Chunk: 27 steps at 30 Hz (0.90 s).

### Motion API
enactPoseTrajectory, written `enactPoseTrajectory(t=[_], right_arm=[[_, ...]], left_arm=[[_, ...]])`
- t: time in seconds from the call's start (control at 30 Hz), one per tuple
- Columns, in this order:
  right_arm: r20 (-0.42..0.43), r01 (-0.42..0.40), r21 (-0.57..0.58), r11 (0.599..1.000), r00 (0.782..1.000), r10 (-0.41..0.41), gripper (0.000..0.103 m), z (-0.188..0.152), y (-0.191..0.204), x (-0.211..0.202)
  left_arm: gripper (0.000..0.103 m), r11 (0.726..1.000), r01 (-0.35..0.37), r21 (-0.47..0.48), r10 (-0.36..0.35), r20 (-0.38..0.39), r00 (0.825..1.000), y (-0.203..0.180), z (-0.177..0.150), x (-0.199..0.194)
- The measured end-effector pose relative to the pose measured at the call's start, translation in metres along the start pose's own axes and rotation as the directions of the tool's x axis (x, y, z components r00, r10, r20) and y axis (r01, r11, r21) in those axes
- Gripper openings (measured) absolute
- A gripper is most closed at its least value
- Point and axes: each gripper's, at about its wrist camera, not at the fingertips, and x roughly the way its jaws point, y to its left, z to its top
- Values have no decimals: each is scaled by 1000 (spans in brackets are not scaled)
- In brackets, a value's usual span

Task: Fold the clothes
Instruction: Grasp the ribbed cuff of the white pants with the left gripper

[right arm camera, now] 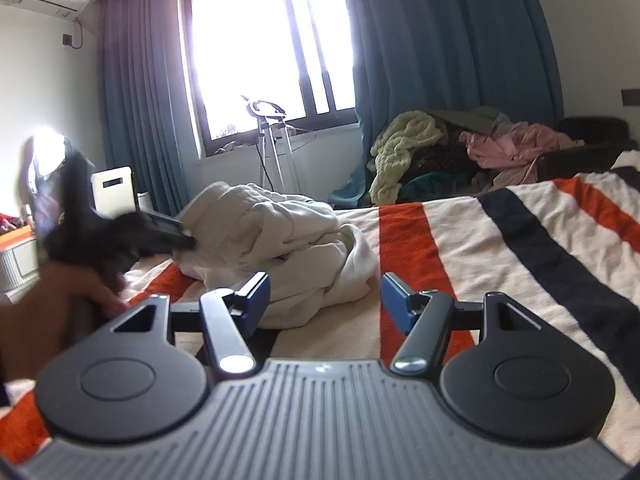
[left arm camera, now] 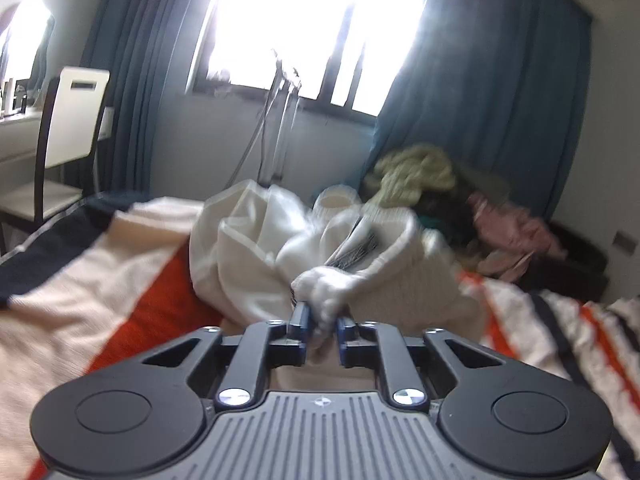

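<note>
A crumpled cream-white garment (left arm camera: 256,248) lies bunched on the striped bed; it also shows in the right wrist view (right arm camera: 280,236). My left gripper (left arm camera: 323,320) is shut on a fold of this garment, which bulges out between its blue pads. In the right wrist view the left gripper (right arm camera: 176,236) reaches into the garment's left side, blurred. My right gripper (right arm camera: 325,300) is open and empty, just in front of the garment's near edge, low over the bed.
The bed cover (right arm camera: 500,240) has orange, cream and dark stripes. A heap of other clothes (right arm camera: 460,152), yellow-green and pink, lies at the far side by the blue curtain (right arm camera: 440,60). A clothes steamer stand (right arm camera: 272,140) is by the window. A white chair (left arm camera: 68,120) stands left.
</note>
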Motion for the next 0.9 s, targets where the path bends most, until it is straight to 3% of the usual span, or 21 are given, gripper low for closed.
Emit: enactPoseTrajectory(t=[0.17,0.37,0.47,0.57,0.67,0.73,0.83,0.9], right_arm=[[11,22,5,1000,1000,-22,65,-2,1,-23],[11,43,-57,997,999,-42,65,9,15,-65],[-6,48,-118,992,999,-49,65,11,31,-79],[-56,-4,-108,994,998,-2,65,16,44,-75],[-120,-67,-135,989,991,51,65,26,63,-55],[-171,-121,-163,979,981,93,65,40,79,-33],[-282,-230,-232,945,946,161,65,61,111,12],[-378,-311,-299,902,907,187,65,70,142,47]], left_arm=[[5,999,48,-10,-47,41,998,-5,15,-77],[5,997,74,-25,-71,97,993,8,-8,-192],[5,992,58,-108,-50,69,996,22,-23,-234],[5,986,29,-166,-30,1,1000,39,-32,-244],[5,962,-5,-273,-20,-88,996,59,-46,-236],[5,959,-36,-281,6,-109,994,67,-53,-230],[6,948,-46,-316,-1,-145,989,79,-57,-220],[6,942,-62,-331,3,-175,985,88,-61,-213]])
